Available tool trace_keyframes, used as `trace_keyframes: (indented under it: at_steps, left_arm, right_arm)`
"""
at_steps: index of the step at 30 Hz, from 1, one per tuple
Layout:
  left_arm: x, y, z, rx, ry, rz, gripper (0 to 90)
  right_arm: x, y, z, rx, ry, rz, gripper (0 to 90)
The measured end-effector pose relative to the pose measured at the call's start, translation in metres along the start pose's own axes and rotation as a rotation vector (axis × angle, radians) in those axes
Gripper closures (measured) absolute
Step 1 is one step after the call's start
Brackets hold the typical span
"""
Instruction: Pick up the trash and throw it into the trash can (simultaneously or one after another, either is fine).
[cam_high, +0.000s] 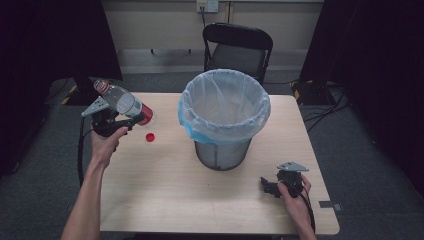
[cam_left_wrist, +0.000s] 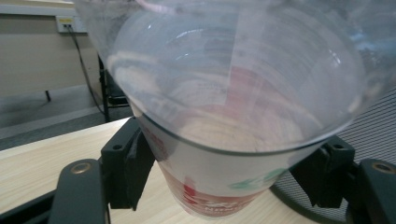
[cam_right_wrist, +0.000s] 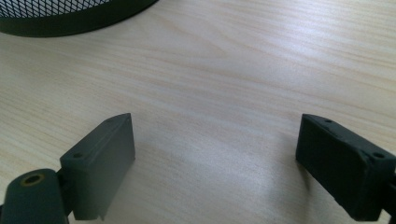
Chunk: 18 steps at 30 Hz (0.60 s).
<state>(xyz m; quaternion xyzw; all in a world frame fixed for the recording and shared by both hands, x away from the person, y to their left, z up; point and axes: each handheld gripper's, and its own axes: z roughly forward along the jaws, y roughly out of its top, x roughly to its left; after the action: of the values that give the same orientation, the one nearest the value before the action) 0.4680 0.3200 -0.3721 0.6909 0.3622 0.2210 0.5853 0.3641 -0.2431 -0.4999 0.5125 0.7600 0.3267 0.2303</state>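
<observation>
A clear plastic bottle (cam_high: 122, 102) with a red label hangs tilted above the table's left side, its capless neck pointing up and to the left. My left gripper (cam_high: 131, 121) is shut on its labelled lower part. In the left gripper view the bottle (cam_left_wrist: 233, 116) sits between the two jaws of the left gripper (cam_left_wrist: 224, 179). A small red cap (cam_high: 149, 136) lies on the table just below the bottle. My right gripper (cam_high: 267, 187) rests low at the table's front right. It is open, and the right gripper (cam_right_wrist: 215, 158) has only bare wood between its jaws.
A black mesh bin (cam_high: 222, 155) lined with a pale blue bag (cam_high: 190, 117) stands mid-table; its base (cam_right_wrist: 70, 18) lies ahead of my right gripper. A black folding chair (cam_high: 237, 47) stands behind the wooden table (cam_high: 175, 195). Cables trail on the floor at the right.
</observation>
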Motion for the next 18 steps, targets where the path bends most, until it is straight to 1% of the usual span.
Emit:
trace_keyframes:
  at_steps: [1,2,3,4,5,8,9,10,11,13,15,16,17,18]
  left_arm:
    - [0.000,0.000,0.000,0.000,0.000,0.000,28.5]
    - [-0.003,0.002,-0.002,-0.017,-0.010,-0.008,28.5]
    - [-0.004,0.003,-0.002,-0.021,-0.015,-0.009,28.5]
    - [-0.004,0.003,-0.002,-0.021,-0.015,-0.009,28.5]
    - [-0.007,0.006,-0.003,-0.017,-0.026,-0.020,28.5]
    - [-0.010,0.010,-0.003,-0.002,-0.021,-0.017,28.5]
    - [-0.011,0.012,-0.003,-0.007,-0.031,-0.013,28.5]
    - [-0.014,0.016,-0.003,-0.021,-0.046,-0.018,28.5]
    - [-0.014,0.016,-0.003,-0.021,-0.046,-0.018,28.5]
    - [-0.019,0.024,-0.002,-0.030,-0.061,-0.013,28.5]
    - [-0.021,0.027,-0.002,-0.033,-0.064,-0.015,28.5]
    - [-0.025,0.032,-0.001,-0.044,-0.080,-0.014,28.5]
    - [-0.025,0.032,-0.001,-0.044,-0.080,-0.014,28.5]
    - [-0.031,0.037,-0.001,-0.050,-0.089,-0.003,28.5]
  right_arm:
    - [0.000,0.000,0.000,0.000,0.000,0.000,10.7]
    - [0.000,0.000,0.000,0.000,0.000,0.000,10.7]
    - [0.000,0.000,0.000,0.000,0.000,0.000,10.7]
    - [0.000,0.000,0.000,0.000,0.000,0.000,10.7]
    - [0.000,0.000,0.000,0.000,0.000,0.000,10.7]
    - [0.000,0.000,0.000,0.000,0.001,-0.002,10.7]
    - [0.000,0.000,0.000,0.000,0.001,-0.002,10.7]
    - [0.000,0.000,0.000,0.001,0.001,-0.001,10.7]
    - [0.000,0.000,0.000,0.001,0.001,-0.001,10.7]
    - [0.000,0.000,0.000,0.000,0.000,0.000,10.7]
    - [0.000,0.000,0.000,-0.001,0.001,-0.001,10.7]
    - [0.000,0.000,0.000,0.000,0.000,0.001,10.7]
    - [0.000,0.000,0.000,0.001,0.001,-0.001,10.7]
    - [0.000,0.000,0.000,0.000,0.000,-0.001,10.7]
